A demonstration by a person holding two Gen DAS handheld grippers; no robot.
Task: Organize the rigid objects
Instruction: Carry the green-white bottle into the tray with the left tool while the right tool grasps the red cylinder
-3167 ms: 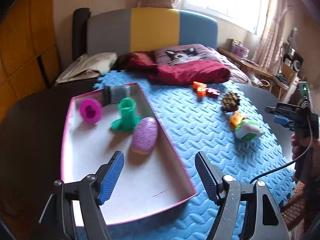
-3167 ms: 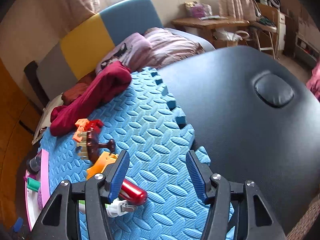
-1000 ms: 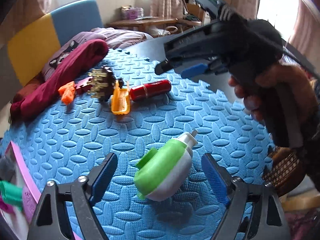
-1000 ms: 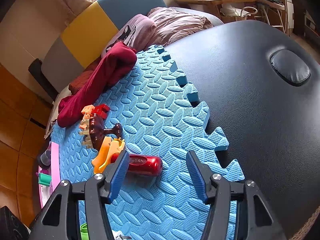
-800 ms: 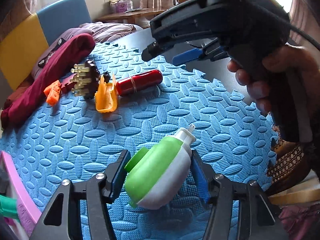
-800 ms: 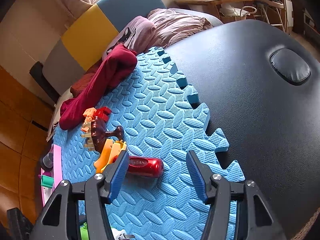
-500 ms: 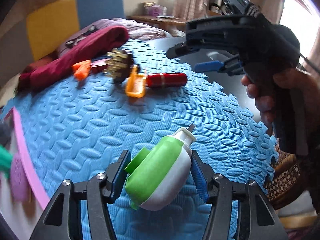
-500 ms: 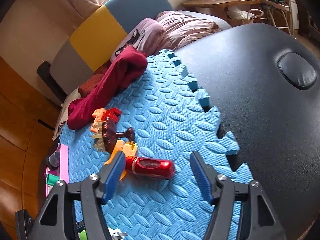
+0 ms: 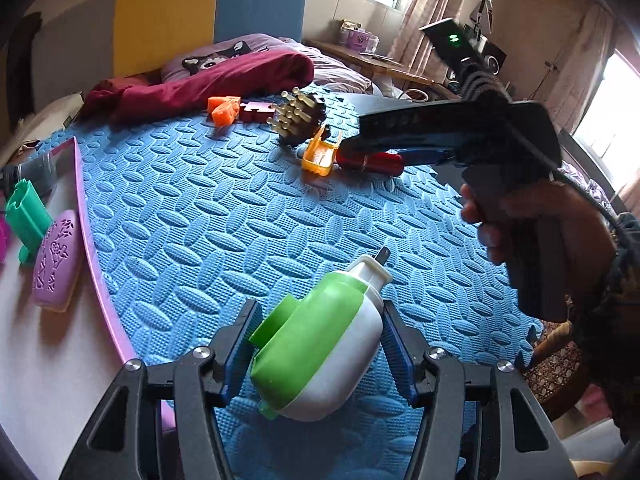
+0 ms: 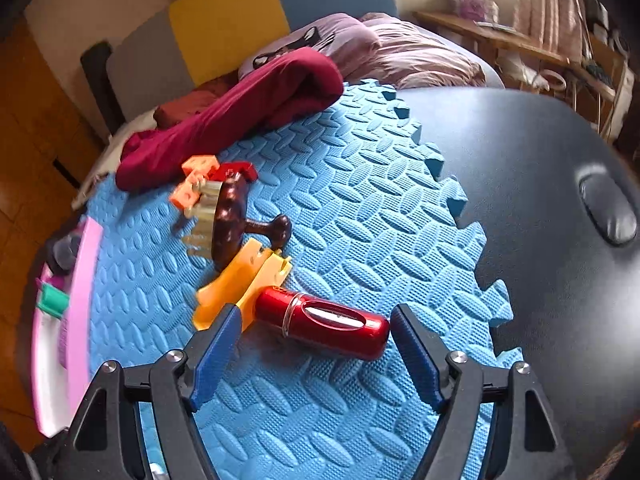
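- blue foam mat [image 9: 224, 216] over dark worktop [image 10: 560, 208], bed behind
- left hand-held gripper [image 9: 316, 354] clamps green-white bottle [image 9: 320, 344]
- right hand-held gripper [image 10: 316, 354] wide, jaws just opening around red cylinder [image 10: 324, 322], not gripping

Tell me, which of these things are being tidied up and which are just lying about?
For the tidying:
green and white toy
red tube
yellow piece
brown brush
orange block
pink-rimmed tray

Just lying about:
maroon cloth
cat pillow
blue mat
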